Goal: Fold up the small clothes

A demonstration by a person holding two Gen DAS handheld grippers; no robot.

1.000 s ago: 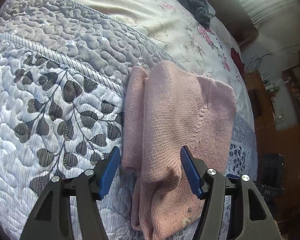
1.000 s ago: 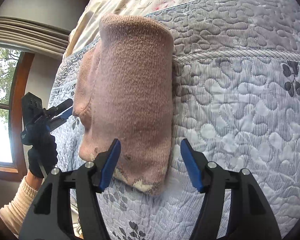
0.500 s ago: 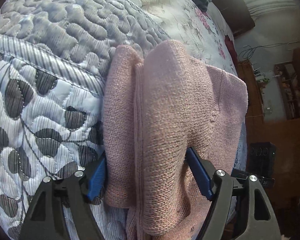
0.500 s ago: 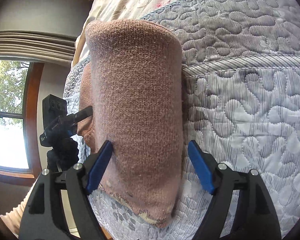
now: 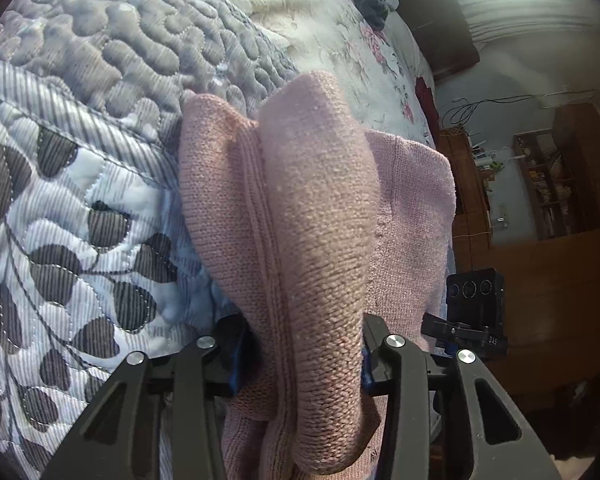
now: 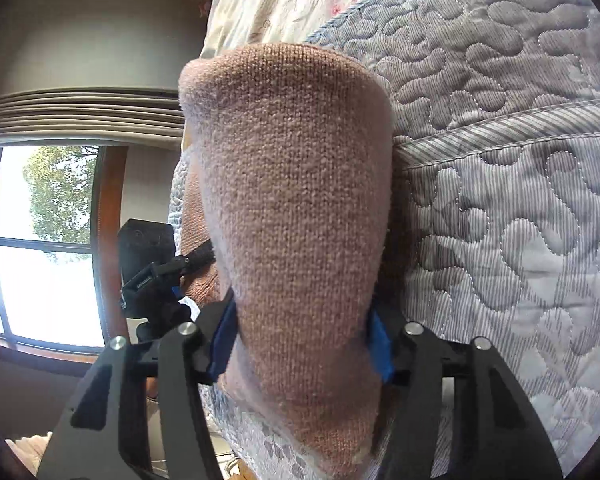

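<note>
The quilted bed (image 5: 100,184) spreads under everything, from nine o'clock to twelve. On it lies the pink knit garment (image 5: 312,216), folded, at center. My left claw (image 5: 300,356) pinches one end; my right claw (image 6: 302,344) pinches the other.

- One second ago your left gripper (image 5: 300,356) was open and stood before the near end of the pink knitted garment (image 5: 316,216); now it has moved forward and its blue pads press the folded roll from both sides.
- Your right gripper (image 6: 302,342) did the same: its jaws were wide apart around the garment (image 6: 296,208), and now they are closed on it.
- In both wrist views the garment has become much bigger and nearer.
- The garment's near edge, free before, now passes between the fingers of each gripper.
</note>
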